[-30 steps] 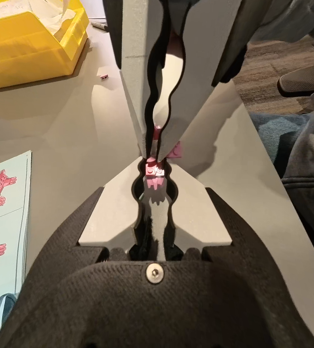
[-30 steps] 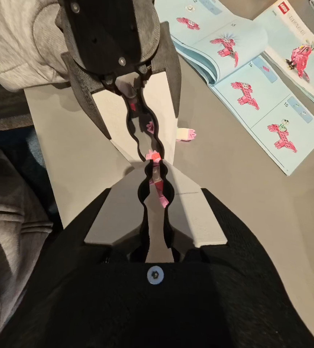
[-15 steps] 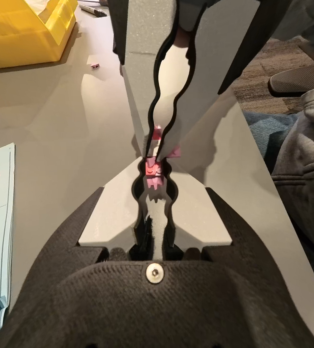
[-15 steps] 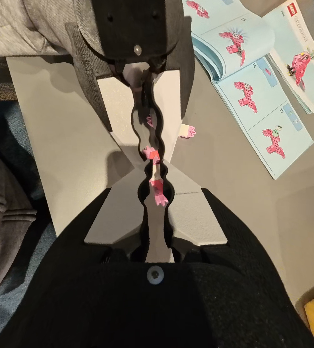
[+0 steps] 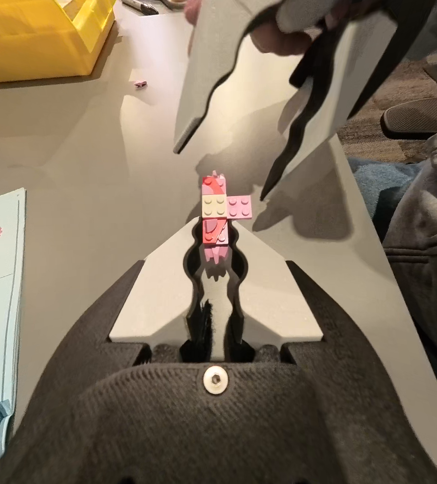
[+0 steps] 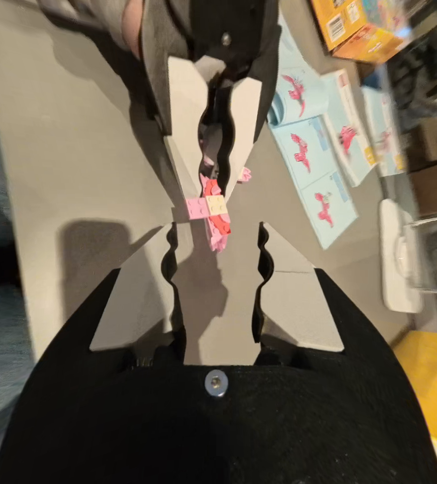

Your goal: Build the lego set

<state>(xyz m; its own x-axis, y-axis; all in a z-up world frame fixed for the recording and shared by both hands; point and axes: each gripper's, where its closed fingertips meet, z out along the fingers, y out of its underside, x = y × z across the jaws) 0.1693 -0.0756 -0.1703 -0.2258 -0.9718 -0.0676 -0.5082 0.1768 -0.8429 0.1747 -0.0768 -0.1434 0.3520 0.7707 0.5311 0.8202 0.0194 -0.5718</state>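
A small pink and red lego assembly (image 5: pixel 215 230) with a cream plate (image 5: pixel 213 207) and a pink plate (image 5: pixel 239 207) sticks out of my left gripper (image 5: pixel 214 225), which is shut on its lower end above the table. My right gripper (image 6: pixel 217 224) is open and empty, with its fingertips just short of the assembly (image 6: pixel 216 209). In the left wrist view the right gripper (image 5: pixel 220 174) hangs open above and behind the assembly, not touching it. In the right wrist view the left gripper (image 6: pixel 207 193) comes in from the top, shut on the assembly.
An open light-blue instruction booklet (image 6: pixel 317 162) lies on the grey table and also shows in the left wrist view (image 5: pixel 0 262). A loose pink and white piece (image 6: pixel 245 174) and a tiny pink piece (image 5: pixel 140 83) lie on the table. A yellow bin (image 5: pixel 28 39) stands far left. The table edge and a person's grey clothing (image 5: pixel 422 209) are at the right. The tips of both grippers are at nearly the same place.
My right gripper has opened, let go of the assembly and drawn back from it. My left gripper still holds the assembly, now with the cream and pink plates in plain view.
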